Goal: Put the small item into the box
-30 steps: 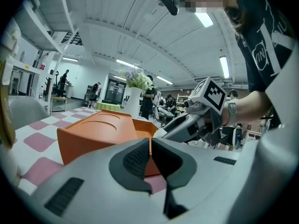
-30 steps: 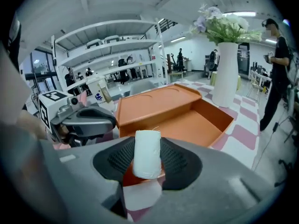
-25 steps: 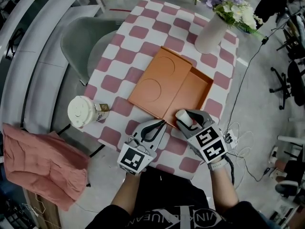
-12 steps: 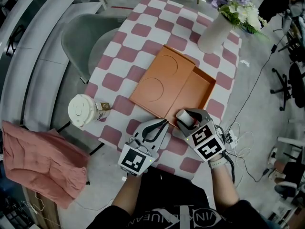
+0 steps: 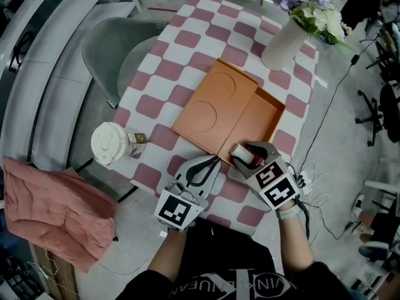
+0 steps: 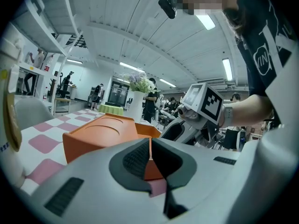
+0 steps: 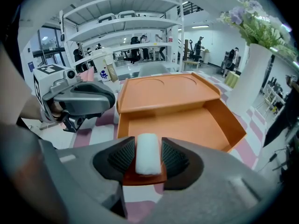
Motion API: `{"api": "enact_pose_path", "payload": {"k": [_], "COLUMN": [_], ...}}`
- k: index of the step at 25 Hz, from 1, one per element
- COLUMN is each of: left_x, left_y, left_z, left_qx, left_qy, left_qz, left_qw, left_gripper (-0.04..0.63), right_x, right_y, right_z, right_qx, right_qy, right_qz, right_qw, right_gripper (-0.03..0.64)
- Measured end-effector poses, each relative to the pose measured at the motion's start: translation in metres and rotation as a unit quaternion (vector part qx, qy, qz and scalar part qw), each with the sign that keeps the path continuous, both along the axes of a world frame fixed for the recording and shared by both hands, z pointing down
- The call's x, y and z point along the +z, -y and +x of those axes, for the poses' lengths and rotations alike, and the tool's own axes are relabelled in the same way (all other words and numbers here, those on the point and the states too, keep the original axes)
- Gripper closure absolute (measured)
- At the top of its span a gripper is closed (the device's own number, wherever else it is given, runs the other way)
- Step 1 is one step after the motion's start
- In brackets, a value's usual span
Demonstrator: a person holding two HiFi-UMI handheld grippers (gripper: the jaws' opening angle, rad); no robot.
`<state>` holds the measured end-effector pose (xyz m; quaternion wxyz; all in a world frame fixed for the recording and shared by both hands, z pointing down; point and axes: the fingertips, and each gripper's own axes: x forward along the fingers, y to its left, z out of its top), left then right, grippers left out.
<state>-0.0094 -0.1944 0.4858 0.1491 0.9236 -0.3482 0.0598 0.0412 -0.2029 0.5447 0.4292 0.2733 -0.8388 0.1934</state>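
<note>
An orange box (image 5: 259, 120) lies open on the checked table, its lid (image 5: 212, 102) resting over its left part. In the right gripper view the box (image 7: 187, 125) opens just ahead of the jaws. My right gripper (image 5: 244, 155) is shut on a small white item (image 7: 148, 154), held over the box's near edge. The item (image 5: 241, 153) shows as a white block between the jaws in the head view. My left gripper (image 5: 210, 162) is shut and empty, just left of the box's near corner (image 6: 93, 139).
A white lidded cup (image 5: 110, 144) stands at the table's left edge. A white vase (image 5: 284, 42) with flowers stands at the far right corner. A grey chair (image 5: 119, 52) sits left of the table, and cables (image 5: 312, 180) lie on the floor to the right.
My right gripper with the white item has shifted slightly toward the box's near edge. The left gripper has stayed put.
</note>
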Motion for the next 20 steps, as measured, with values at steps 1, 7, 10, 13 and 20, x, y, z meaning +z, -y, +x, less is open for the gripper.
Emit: {"api": "enact_pose_path", "payload": {"k": [1,7,10,13,20], "left_x": [0.0,0.005,0.005,0.003,0.002], "left_y": [-0.001,-0.004,-0.006,-0.008,-0.014], "left_z": [0.0,0.0,0.001,0.003,0.009], "left_qx": [-0.001,-0.003,-0.002,-0.001,0.001], "left_qy": [0.0,-0.003,-0.002,-0.003,-0.004], "left_qz": [-0.001,-0.009,-0.008,-0.007,-0.004], "left_qw": [1.0,1.0,1.0,1.0,1.0], "left_gripper": [0.575,0.575,0.575,0.575,0.575], "right_x": [0.0,-0.002,-0.006,-0.011,-0.029], "right_y": [0.0,0.0,0.0,0.0,-0.002], "right_z": [0.0,0.001,0.002,0.005,0.011], "right_qx": [0.0,0.01,0.02,0.032,0.065], "right_qy": [0.001,0.017,0.032,0.042,0.103], "right_qz": [0.0,0.004,0.008,0.018,0.039], "right_qw": [1.0,1.0,0.999,0.998,0.992], "right_gripper": [0.448,0.448,0.448,0.448,0.45]}}
